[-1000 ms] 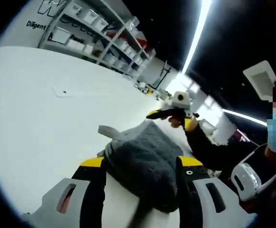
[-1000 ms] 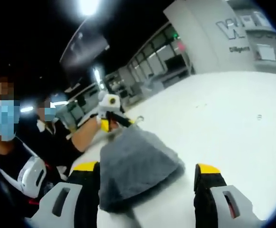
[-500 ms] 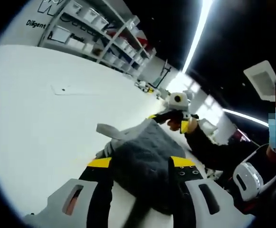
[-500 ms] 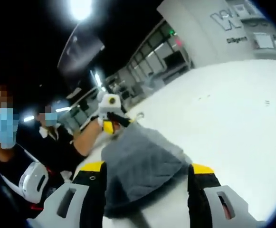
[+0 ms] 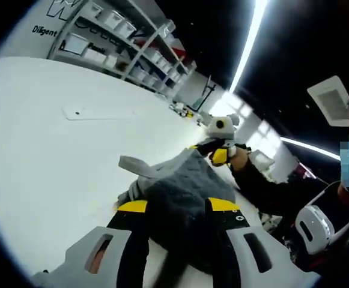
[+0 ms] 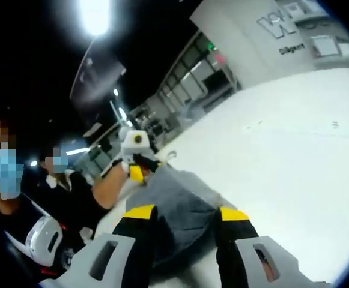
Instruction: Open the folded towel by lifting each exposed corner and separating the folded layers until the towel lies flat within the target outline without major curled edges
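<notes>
Crumpled dark grey terry towel [image 5: 183, 192] [image 6: 177, 210] on white counter [image 5: 48, 150] [image 6: 294, 162], pinched between both yellow-tipped grippers: left gripper [image 5: 178, 207], right gripper [image 6: 185, 214]. Fingers closed on cloth at opposite ends; towel corners hidden.

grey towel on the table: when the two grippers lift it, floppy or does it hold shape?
Likely floppy: the grey towel bunches in soft folds between the left gripper jaws. It probably sags between the grippers, since its middle droops toward the white table. Its nubby weave suggests it won't slip from the right gripper.
</notes>
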Demonstrator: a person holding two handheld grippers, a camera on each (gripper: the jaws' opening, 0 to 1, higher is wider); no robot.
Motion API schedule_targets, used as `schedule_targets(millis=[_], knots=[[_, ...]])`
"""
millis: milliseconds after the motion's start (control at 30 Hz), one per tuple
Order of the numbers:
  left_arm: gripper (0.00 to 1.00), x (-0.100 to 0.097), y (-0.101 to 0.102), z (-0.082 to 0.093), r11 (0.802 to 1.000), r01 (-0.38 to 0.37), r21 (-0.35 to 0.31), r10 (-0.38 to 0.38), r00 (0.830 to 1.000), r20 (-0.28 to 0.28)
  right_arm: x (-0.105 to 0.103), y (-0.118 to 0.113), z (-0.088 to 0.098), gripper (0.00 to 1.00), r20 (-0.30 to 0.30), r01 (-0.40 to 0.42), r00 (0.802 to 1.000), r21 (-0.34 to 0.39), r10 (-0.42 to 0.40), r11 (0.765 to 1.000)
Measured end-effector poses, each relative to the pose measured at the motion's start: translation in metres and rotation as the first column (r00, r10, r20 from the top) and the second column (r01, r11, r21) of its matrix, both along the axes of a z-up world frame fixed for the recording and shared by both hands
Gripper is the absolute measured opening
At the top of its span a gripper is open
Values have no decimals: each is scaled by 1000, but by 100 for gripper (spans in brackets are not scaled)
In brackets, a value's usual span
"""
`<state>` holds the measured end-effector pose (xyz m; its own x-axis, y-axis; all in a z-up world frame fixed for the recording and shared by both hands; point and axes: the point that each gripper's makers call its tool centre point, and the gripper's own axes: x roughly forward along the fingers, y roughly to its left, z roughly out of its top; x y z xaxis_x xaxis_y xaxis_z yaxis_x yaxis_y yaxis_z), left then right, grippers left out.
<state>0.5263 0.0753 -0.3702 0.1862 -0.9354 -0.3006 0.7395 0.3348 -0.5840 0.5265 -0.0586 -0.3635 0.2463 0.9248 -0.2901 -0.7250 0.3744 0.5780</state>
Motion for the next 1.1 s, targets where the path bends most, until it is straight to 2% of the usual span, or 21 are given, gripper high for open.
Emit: schedule_targets(millis=[67, 167, 267, 333, 400, 567, 800, 867, 1100], knots=[[30, 3, -1, -3, 1000, -5, 5, 5, 1000, -3, -2, 1, -13, 32, -21, -5, 1000, -45, 4, 999], [29, 5, 0, -8, 1000, -8, 22, 8, 1000, -2, -9, 8, -19, 27, -18, -11, 1000, -47, 10, 999], [25, 5, 0, -8, 1000, -20, 22, 20, 1000, -1, -7, 10, -13, 21, -18, -7, 1000, -26, 6, 1000], [24, 5, -1, -6, 1000, -25, 11, 25, 1000, 3, -9, 11, -8, 15, 2, -13, 1000, -14, 13, 1000], [23, 4, -2, -6, 1000, -25, 10, 25, 1000, -7, -8, 12, -7, 15, -1, -14, 1000, -9, 14, 1000], [13, 9, -2, -5, 1000, -24, -2, 24, 1000, 10, -11, 14, -9, 11, -2, -18, 1000, 0, 18, 1000], [9, 11, -1, -1, 1000, -21, -23, 21, 1000, 13, -23, 17, -2, 8, 17, -38, 999, 28, 37, 999], [7, 9, -2, 2, 999, -18, -36, 19, 1000, 19, -19, 14, 1, 7, 22, -39, 999, 36, 38, 999], [4, 5, -4, 6, 998, -22, -51, 22, 1000, 1, -35, 22, -2, 6, 23, -38, 999, 37, 37, 999]])
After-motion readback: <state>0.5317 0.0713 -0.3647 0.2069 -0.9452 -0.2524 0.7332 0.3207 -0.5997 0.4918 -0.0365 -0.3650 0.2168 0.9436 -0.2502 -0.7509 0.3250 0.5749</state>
